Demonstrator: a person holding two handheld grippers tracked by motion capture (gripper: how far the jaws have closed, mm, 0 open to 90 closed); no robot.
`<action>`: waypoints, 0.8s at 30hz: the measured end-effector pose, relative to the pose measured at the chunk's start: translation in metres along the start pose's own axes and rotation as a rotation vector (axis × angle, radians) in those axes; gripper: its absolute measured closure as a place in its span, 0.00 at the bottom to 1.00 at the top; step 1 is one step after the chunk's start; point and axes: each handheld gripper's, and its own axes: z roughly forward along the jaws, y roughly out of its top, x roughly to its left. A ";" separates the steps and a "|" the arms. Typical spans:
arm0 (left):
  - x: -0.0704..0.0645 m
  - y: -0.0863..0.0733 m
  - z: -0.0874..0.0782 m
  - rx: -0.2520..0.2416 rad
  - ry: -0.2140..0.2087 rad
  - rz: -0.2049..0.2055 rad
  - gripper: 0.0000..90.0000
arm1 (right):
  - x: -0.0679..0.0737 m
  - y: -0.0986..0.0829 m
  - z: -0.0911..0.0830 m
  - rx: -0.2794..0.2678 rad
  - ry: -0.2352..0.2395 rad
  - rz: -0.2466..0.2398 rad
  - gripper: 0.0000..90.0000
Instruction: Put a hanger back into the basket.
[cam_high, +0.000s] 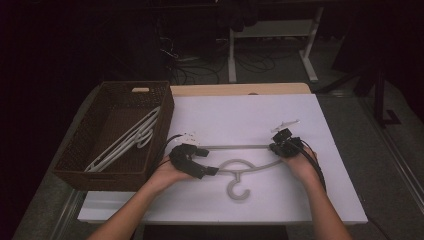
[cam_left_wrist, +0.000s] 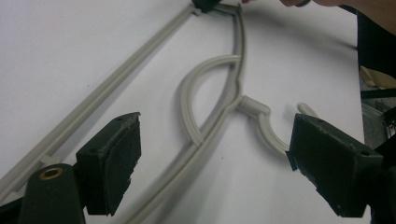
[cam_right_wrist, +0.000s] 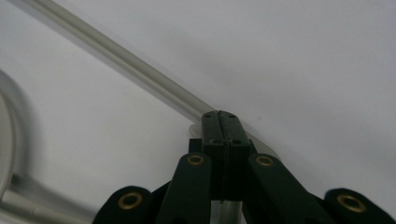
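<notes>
A grey plastic hanger (cam_high: 239, 162) lies flat on the white table top (cam_high: 250, 112), its hook pointing toward the person. My right gripper (cam_high: 276, 147) is shut on the hanger's right corner; in the right gripper view the closed jaws (cam_right_wrist: 219, 116) pinch the end of the hanger's straight bar (cam_right_wrist: 116, 56). My left gripper (cam_high: 209, 161) stands open at the hanger's left end. In the left gripper view its wide-apart jaws (cam_left_wrist: 215, 158) straddle the hanger's shoulder arm (cam_left_wrist: 236, 70), with no pad touching it. The right gripper (cam_left_wrist: 204, 4) appears far off at the corner.
A brown wicker basket (cam_high: 165, 115) stands at the table's left side, with several white hangers (cam_high: 125, 142) lying inside. Beyond the far edge are a dark floor, cables and a white table leg (cam_high: 310, 55). The white surface around the hanger is bare.
</notes>
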 end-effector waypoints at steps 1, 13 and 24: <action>0.000 0.000 0.000 0.000 0.001 0.001 0.18 | -0.001 0.003 0.002 0.002 -0.006 -0.001 0.99; -0.002 0.000 0.003 0.023 0.022 0.030 0.19 | -0.006 0.004 -0.017 -0.103 0.061 0.083 0.93; 0.001 0.000 0.010 0.053 0.043 0.059 0.21 | 0.006 -0.019 -0.048 -0.160 0.144 0.113 0.93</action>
